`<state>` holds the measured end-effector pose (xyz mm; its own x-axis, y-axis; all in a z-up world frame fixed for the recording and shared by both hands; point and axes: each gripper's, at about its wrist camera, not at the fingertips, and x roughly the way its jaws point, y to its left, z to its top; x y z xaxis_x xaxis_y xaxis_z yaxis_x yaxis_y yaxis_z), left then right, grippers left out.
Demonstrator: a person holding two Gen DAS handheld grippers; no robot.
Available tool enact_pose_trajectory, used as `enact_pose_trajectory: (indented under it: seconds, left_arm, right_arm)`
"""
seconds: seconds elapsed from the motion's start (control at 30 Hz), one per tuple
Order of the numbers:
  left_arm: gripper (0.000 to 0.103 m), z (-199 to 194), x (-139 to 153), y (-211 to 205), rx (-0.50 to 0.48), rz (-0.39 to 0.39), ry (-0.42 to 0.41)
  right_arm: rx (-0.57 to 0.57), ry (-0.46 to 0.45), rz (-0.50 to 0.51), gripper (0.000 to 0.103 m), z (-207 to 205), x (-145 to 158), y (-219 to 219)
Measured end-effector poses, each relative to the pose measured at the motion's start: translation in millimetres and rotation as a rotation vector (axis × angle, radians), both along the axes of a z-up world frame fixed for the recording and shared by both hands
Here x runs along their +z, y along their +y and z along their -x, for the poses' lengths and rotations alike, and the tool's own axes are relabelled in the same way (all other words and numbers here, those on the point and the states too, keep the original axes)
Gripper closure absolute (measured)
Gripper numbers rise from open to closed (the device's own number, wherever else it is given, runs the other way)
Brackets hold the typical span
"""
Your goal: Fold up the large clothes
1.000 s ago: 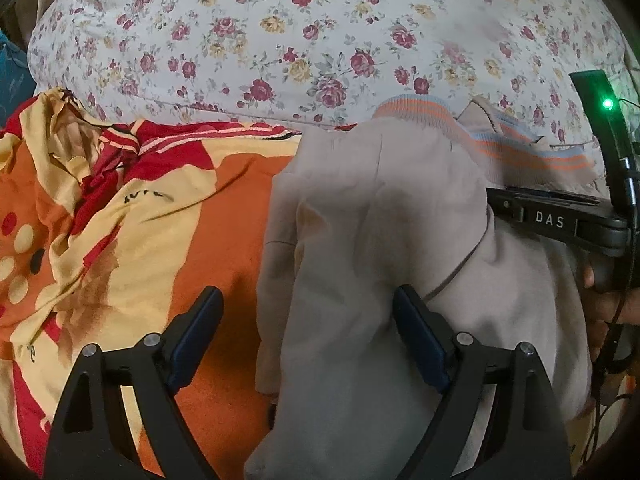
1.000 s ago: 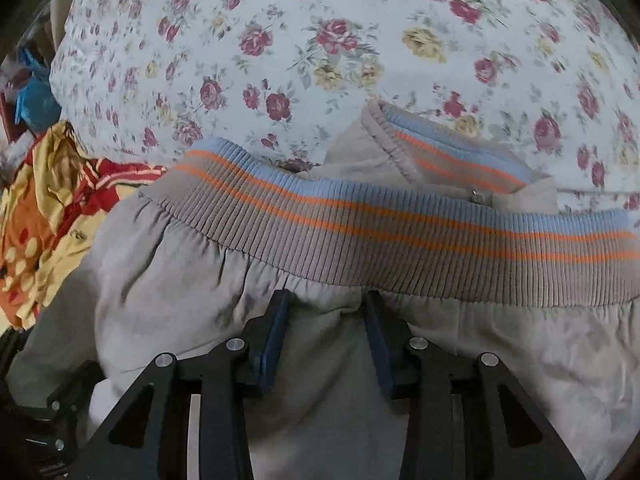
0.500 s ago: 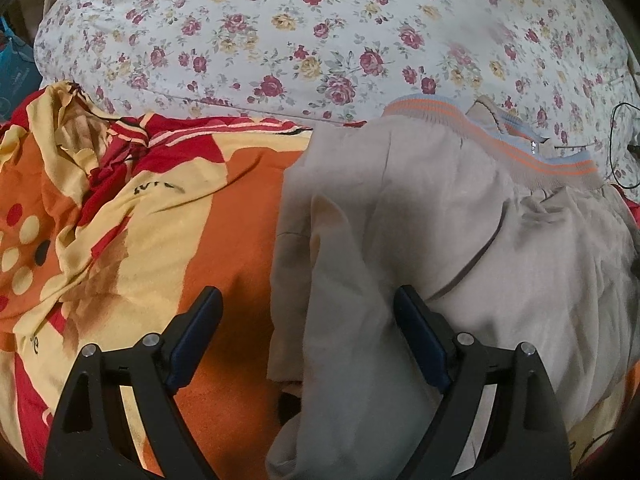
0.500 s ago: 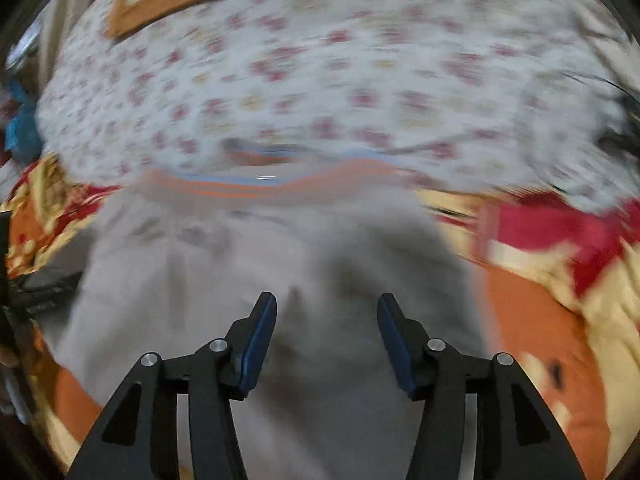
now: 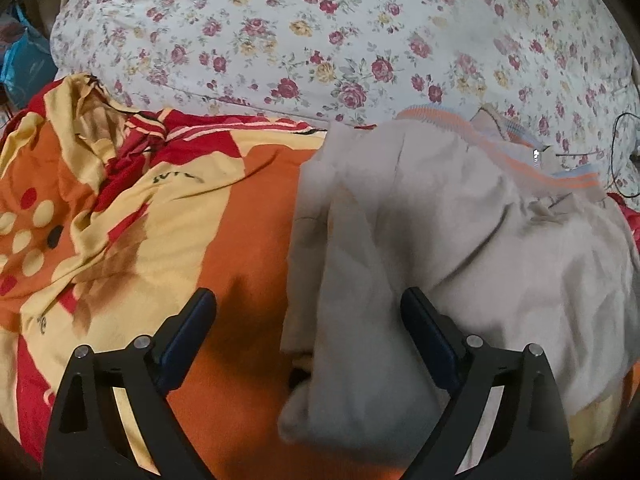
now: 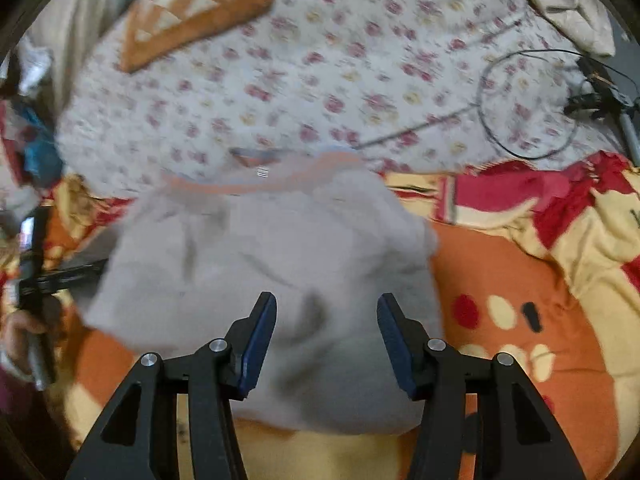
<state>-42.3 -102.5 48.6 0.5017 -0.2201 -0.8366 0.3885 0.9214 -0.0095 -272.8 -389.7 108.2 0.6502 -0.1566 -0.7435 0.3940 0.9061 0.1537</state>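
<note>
A beige garment [image 5: 440, 240] with a ribbed band striped orange and blue [image 5: 520, 152] lies folded in a heap on an orange, yellow and red blanket [image 5: 160, 220]. My left gripper [image 5: 308, 324] is open and empty, just above the garment's near left edge. In the right wrist view the same garment [image 6: 272, 264] lies below my right gripper [image 6: 326, 332], which is open and empty above its near edge. The left gripper's handle and the hand holding it [image 6: 32, 280] show at the left of that view.
A white quilt with red flowers [image 5: 340, 40] lies behind the garment. A black cable loop [image 6: 528, 108] and a black connector [image 6: 592, 96] lie on it at the right. An orange patterned cushion [image 6: 192, 12] sits at the back, a blue item [image 5: 24, 64] at far left.
My right gripper has let go of the garment, opened, and pulled back and up away from the ribbed band. The garment has settled flat. My left gripper has stayed open and nearly still.
</note>
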Motion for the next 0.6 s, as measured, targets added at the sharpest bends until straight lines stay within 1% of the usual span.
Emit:
enact_pose_trajectory:
  seconds: [0.07,0.1,0.17,0.2,0.27,0.33,0.4,0.43,0.53,0.6]
  left_arm:
    - [0.009,8.5,6.6,2.3,-0.005,0.029,0.008]
    - [0.009,14.5,9.2,3.1,-0.008,0.037,0.011]
    - [0.009,23.4,9.6,3.6,-0.017,0.04,0.008]
    - [0.009,27.5,7.0,3.3,-0.022,0.03,0.005]
    - [0.009,30.5,-0.8,0.3,-0.029,-0.014,0.003]
    - [0.009,30.5,-8.2,-2.8,-0.041,-0.046,0.0]
    - [0.009,28.8,-10.6,-3.3,-0.04,-0.045,0.002]
    - [0.009,27.1,-11.2,-4.2,-0.037,-0.041,0.005]
    - [0.009,24.5,-11.7,-6.3,-0.033,-0.036,0.006]
    - [0.009,24.3,-11.9,-7.4,-0.037,-0.039,0.004]
  right_arm:
    - [0.049,-0.012,-0.015,0.049,-4.4,-4.6,7.4]
    - [0.066,-0.003,-0.013,0.049,-8.1,-9.4,11.2]
    - [0.114,0.058,0.001,0.049,-16.3,-22.8,22.8]
    - [0.138,0.121,0.018,0.05,-22.7,-34.5,27.1]
    - [0.143,0.206,0.056,0.05,-28.6,-50.9,31.7]
    - [0.159,0.207,0.082,0.049,-28.9,-56.3,34.9]
    - [0.172,0.201,0.084,0.048,-29.4,-53.5,35.2]
    - [0.174,0.186,0.068,0.046,-28.4,-52.4,33.5]
    - [0.165,0.151,0.016,0.045,-24.7,-51.0,27.7]
    - [0.16,0.111,-0.032,0.045,-22.0,-45.1,23.0]
